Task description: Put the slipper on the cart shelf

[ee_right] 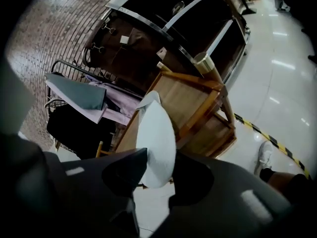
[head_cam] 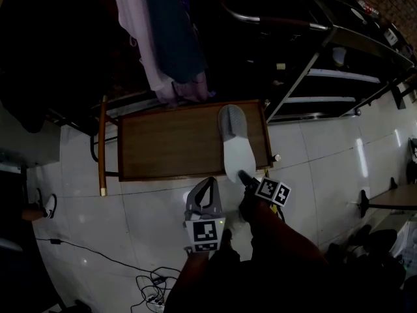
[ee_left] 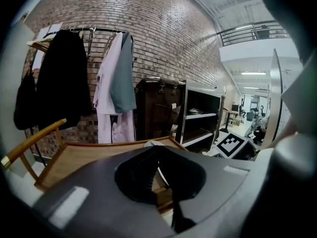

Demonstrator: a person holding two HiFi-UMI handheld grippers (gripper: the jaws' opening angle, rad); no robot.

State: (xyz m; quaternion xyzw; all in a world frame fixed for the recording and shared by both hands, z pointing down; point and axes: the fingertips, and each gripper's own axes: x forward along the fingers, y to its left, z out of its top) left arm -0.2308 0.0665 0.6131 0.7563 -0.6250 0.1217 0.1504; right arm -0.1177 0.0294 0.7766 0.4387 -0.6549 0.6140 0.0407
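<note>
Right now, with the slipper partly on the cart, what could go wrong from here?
1. The slipper has its heel sticking out past the near edge of the cart shelf, with the right tool closed on it. If it is let go here, it may tip off onto the floor.
2. Cables lie on the floor close to where the person stands, so a step sideways could snag them.

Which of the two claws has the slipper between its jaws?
The right claw, at the edge of the cart: the near end of the white slipper sits between its jaws. The left claw beside it has nothing between its jaws.
</note>
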